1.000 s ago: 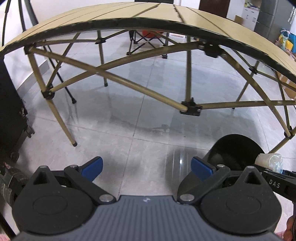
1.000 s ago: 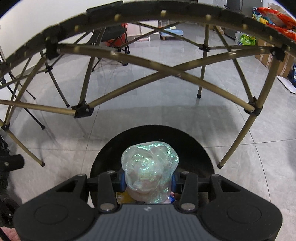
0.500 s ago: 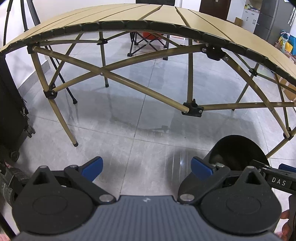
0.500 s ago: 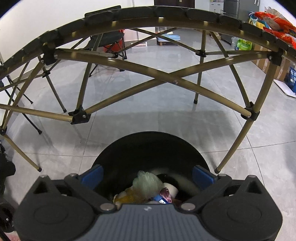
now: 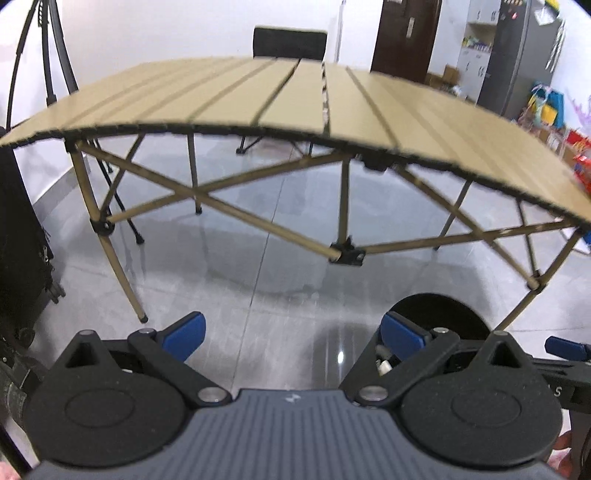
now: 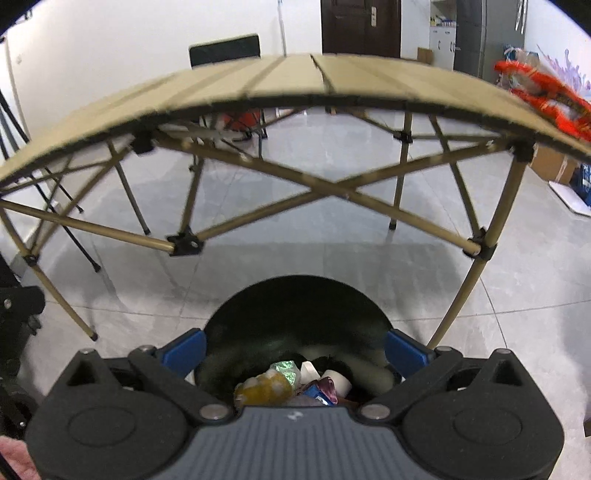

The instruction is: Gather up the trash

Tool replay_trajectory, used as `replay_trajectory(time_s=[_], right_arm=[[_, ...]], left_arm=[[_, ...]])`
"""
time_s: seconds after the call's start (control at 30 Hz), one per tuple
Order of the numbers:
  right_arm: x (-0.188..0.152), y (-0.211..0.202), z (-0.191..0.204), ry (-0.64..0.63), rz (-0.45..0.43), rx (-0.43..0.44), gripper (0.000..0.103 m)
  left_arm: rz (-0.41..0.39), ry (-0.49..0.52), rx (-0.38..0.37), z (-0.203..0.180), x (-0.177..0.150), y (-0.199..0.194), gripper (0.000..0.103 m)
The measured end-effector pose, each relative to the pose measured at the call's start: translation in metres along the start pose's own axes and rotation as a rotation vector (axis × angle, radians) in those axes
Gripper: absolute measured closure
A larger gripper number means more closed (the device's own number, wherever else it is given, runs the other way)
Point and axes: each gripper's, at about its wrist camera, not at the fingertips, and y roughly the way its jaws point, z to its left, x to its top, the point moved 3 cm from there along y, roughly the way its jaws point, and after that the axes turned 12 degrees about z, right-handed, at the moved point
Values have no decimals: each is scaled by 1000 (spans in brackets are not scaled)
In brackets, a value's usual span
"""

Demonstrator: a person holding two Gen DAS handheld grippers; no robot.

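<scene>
Your right gripper [image 6: 295, 347] hangs over the black bin [image 6: 301, 306] with its jaws spread wide and nothing between them. Straight below, inside the bin, lies the trash [image 6: 291, 384]: a yellowish crumpled lump, a shiny greenish wrapper, a white cup and some blue and purple scraps heaped together.

Your left gripper [image 5: 293, 334] is just to the left of the bin [image 5: 436, 314], over bare grey floor tiles [image 5: 258, 280], and its jaws are also wide apart and empty. At the right edge of the left wrist view you can see one blue pad of your right gripper [image 5: 565, 347].

Beyond the bin stands the folding table [image 6: 280, 81], with tan slats and crossed tan legs. A red snack packet [image 6: 543, 96] rests at its right end, blurred. Behind the table there is a black chair [image 6: 225, 50], then a dark door [image 6: 360, 26] in the white wall.
</scene>
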Motion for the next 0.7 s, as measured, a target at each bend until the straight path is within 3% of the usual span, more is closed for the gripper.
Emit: replay_trajectory(time_s=[0.43,0.7], right_arm=[[-58,-110,-6,-43,-68,41,0],[-90,-161,-15,-46,-100,41,0]], left_arm=[[-103,62,-79,2,-47,-98,0],[-129,127,-119,-5,-77,-130,0]])
